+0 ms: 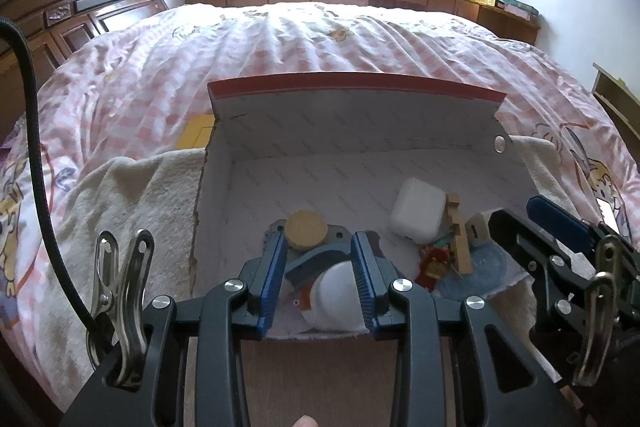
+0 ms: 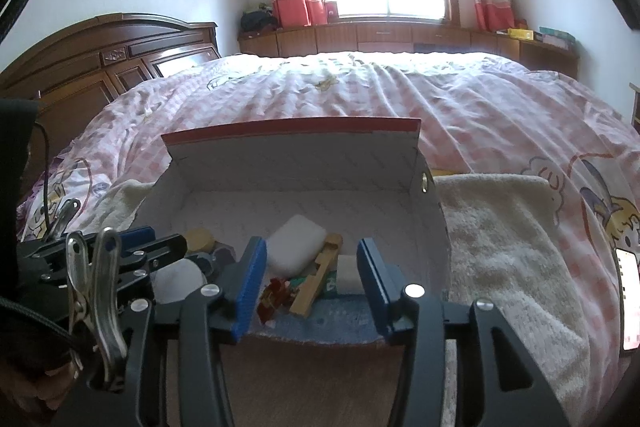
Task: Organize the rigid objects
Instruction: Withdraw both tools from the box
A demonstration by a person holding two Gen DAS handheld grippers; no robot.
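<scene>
An open white cardboard box (image 1: 360,131) with a red rim stands on a towel on the bed; it also shows in the right wrist view (image 2: 296,163). Inside lie a white block (image 1: 418,215) (image 2: 296,245), a round cork-coloured disc (image 1: 306,229), a white round object (image 1: 334,295), a wooden piece (image 1: 460,239) (image 2: 318,279), a red trinket (image 1: 434,263) (image 2: 274,295) and a grey-blue part (image 1: 316,259). My left gripper (image 1: 320,279) is open over the box's near edge, its fingers on either side of the white round object. My right gripper (image 2: 310,283) is open and empty at the box's near edge.
A cream towel (image 2: 508,235) lies under the box on the pink checked bedspread (image 1: 320,43). A yellow flat object (image 1: 196,133) lies behind the box's left corner. A phone (image 2: 628,303) lies at the right. A wooden headboard (image 2: 104,59) stands at the left.
</scene>
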